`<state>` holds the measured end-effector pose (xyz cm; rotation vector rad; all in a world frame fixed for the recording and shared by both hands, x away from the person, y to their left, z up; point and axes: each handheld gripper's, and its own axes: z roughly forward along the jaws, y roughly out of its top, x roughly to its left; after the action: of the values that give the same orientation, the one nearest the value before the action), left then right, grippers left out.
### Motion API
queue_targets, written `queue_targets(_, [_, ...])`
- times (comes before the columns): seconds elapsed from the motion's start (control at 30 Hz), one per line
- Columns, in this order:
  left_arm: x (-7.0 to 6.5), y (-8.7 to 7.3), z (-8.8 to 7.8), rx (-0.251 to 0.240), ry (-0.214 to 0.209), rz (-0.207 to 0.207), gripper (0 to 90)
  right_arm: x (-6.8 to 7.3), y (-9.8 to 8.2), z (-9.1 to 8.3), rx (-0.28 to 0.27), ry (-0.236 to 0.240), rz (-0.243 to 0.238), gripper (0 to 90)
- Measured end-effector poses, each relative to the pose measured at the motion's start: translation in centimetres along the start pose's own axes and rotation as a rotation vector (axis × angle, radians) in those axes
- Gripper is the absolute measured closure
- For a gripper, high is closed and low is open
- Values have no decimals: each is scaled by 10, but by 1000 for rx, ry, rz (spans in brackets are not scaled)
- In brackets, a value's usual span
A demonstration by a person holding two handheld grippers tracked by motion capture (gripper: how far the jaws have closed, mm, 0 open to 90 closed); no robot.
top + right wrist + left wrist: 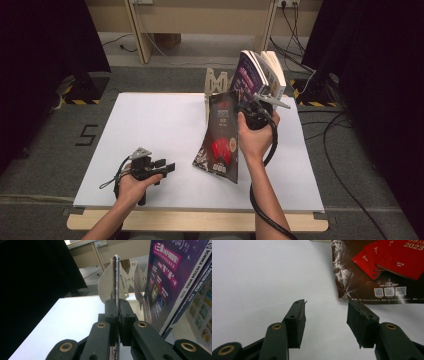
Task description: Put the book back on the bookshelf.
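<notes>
A: Where is the dark magazine (pixel 220 137)?

B: Near the middle of the white worktop (pixel 150 130), toward three o'clock. It stands tilted, its bottom edge on the worktop and its top edge pinched in the right tool (pixel 250 111).

A: How tight is that grip?

B: In the right gripper view the two jaws press flat on the thin edge of the magazine (pixel 116 277), which rises straight up between them.

A: What is beyond it?

B: At about one o'clock, a wooden rack (pixel 216 82) at the far edge, with a purple magazine (pixel 250 75) and others leaning in it, just beside the held one.

A: And the left tool (pixel 167 167)?

B: Low at seven o'clock, lying level just above the worktop. Its jaws stand wide apart with nothing between them, pointing toward the dark magazine's lower corner (pixel 344 293), near but apart.
</notes>
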<state>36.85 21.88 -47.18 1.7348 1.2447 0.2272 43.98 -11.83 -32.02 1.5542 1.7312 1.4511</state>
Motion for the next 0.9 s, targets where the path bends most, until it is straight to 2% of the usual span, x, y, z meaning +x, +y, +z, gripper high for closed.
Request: queue_targets(0.9, [0, 1, 1, -1, 2, 1, 482, 6, 11, 9, -53, -24, -16, 876])
